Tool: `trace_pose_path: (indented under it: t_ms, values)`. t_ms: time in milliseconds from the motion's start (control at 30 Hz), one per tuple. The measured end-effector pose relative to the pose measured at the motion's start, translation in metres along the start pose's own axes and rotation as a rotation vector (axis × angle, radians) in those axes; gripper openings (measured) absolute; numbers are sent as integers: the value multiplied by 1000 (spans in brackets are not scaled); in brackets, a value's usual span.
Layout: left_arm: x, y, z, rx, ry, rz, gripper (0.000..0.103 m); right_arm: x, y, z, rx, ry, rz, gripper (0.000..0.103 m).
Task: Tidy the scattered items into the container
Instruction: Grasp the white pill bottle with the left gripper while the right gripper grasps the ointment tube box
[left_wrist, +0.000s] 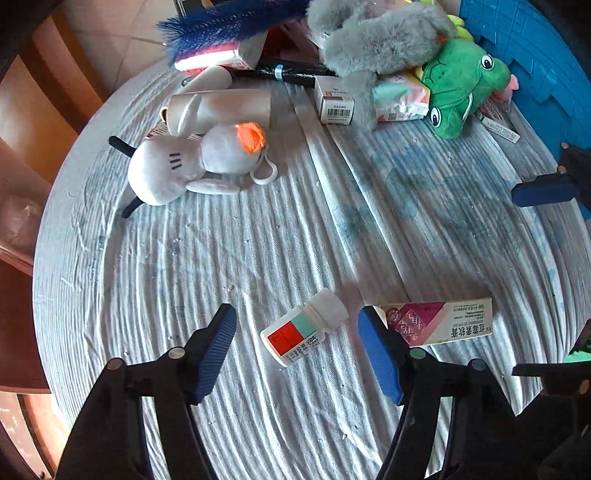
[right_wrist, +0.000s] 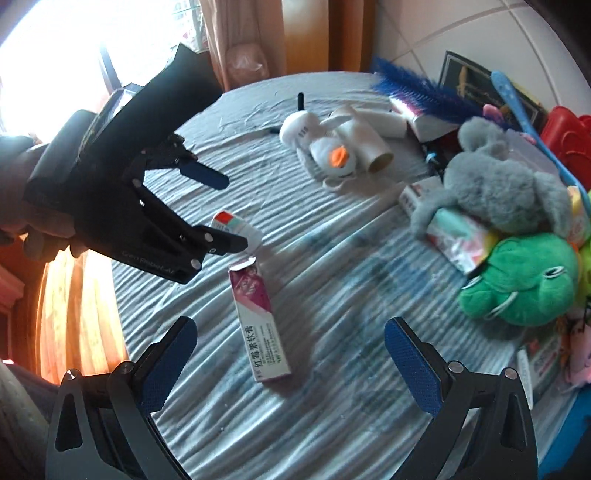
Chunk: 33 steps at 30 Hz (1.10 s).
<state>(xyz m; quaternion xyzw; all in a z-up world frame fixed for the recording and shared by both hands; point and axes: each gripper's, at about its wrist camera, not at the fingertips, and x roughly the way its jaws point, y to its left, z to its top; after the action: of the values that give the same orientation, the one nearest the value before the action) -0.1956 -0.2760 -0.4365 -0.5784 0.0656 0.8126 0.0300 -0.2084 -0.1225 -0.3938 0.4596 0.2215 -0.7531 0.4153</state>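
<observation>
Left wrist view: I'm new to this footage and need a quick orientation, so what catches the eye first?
The small white pill bottle lies on its side between the open left gripper, with a pink ointment box just right of it. At the far right a bright green frog plush sits under a grey plush.

- Daylight floods in from a window (right_wrist: 55, 55) at the upper left of my right wrist view; it is blown out to pure white.
- Against that glare my left gripper (right_wrist: 232, 210) reads as a near-black silhouette.
- The wooden furniture (right_wrist: 74, 306) below glows orange.
- In my left wrist view the light is softer and even; my jaws cast faint shadows on the ribbed cloth surface (left_wrist: 295, 229).
- Both views bend strongly at the rims, with dark corners.
- The plush toys (right_wrist: 517, 192) on the right look slightly smeared.
</observation>
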Motion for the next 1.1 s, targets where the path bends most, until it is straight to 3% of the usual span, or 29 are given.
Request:
trace_pose_path:
  t_ms: [167,233,367,500,600,633,667,1100]
  values:
    - [16,0,-3,60,22,-56,60,29,0,-2,16,51,23,102]
    - [19,1,-4,65,28,-79,52,36,0,-2,27,64,29,99]
    - [19,5,-3,60,16,-114,41,46,4,-2,32,88,39,77]
    - [18,9,-3,49,19,-149,36,54,9,-2,15,111,46,68]
    - [16,10,-5,43,18,-160,36,56,12,-2,-1,121,43,45]
    - [15,11,-5,39,14,-164,36,56,11,-2,-1,120,41,33]
    - [14,11,-5,34,10,-167,36,55,11,-2,2,123,45,28]
    - [-10,14,9,13,-51,-124,36,18,-1,3,23,82,23,28]
